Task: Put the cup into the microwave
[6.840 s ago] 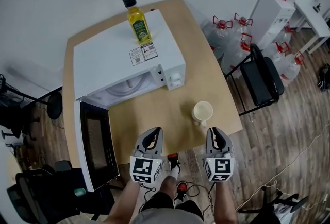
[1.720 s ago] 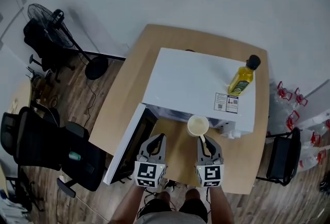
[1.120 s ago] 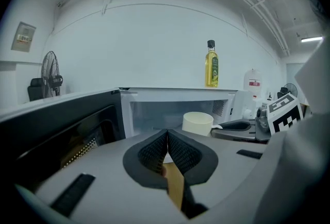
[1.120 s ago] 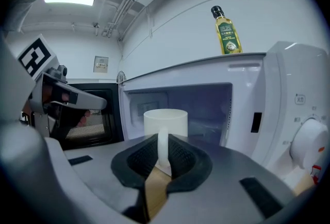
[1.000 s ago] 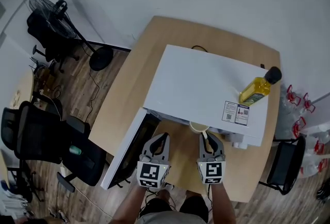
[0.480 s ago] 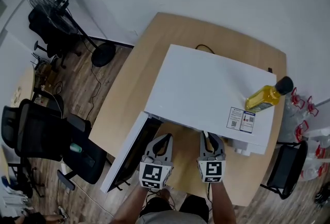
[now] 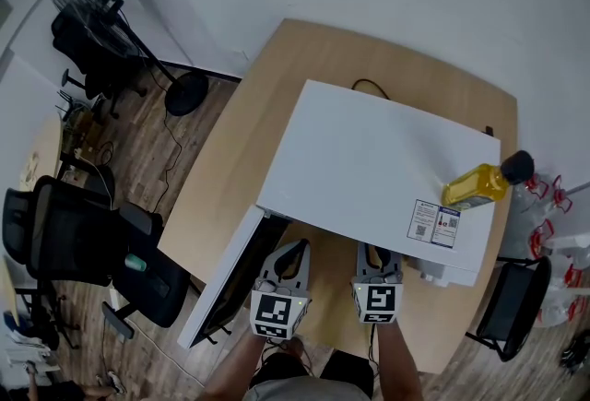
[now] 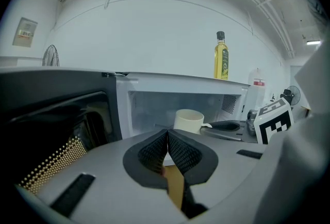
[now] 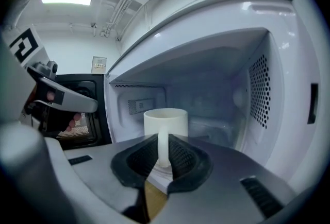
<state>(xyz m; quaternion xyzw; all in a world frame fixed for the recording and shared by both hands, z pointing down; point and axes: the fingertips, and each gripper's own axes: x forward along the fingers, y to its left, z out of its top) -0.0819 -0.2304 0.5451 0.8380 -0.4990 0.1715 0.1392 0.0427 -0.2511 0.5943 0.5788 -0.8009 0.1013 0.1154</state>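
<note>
The cream cup (image 9: 165, 119) is upright in the mouth of the white microwave (image 7: 383, 173). My right gripper (image 9: 163, 141) is shut on its handle, which stands between the pads. From the left gripper view the cup (image 8: 189, 120) sits in front of the open cavity (image 8: 154, 107), with the right gripper (image 8: 227, 126) behind its handle. In the head view the microwave's top hides the cup, and the right gripper (image 7: 372, 254) reaches under its front edge. I cannot tell whether the cup touches the cavity floor. My left gripper (image 8: 167, 136) is shut on nothing, in front of the opening.
The microwave door (image 7: 224, 277) hangs open to the left. A yellow oil bottle (image 7: 479, 184) stands on the microwave's top right corner. The cavity's right wall (image 9: 260, 89) is close to the cup. Office chairs (image 7: 78, 242) and a fan (image 7: 101, 17) stand left of the table.
The right gripper has carried the cup forward from in front of the microwave into its opening, where the top now hides it in the head view. The left gripper has barely moved.
</note>
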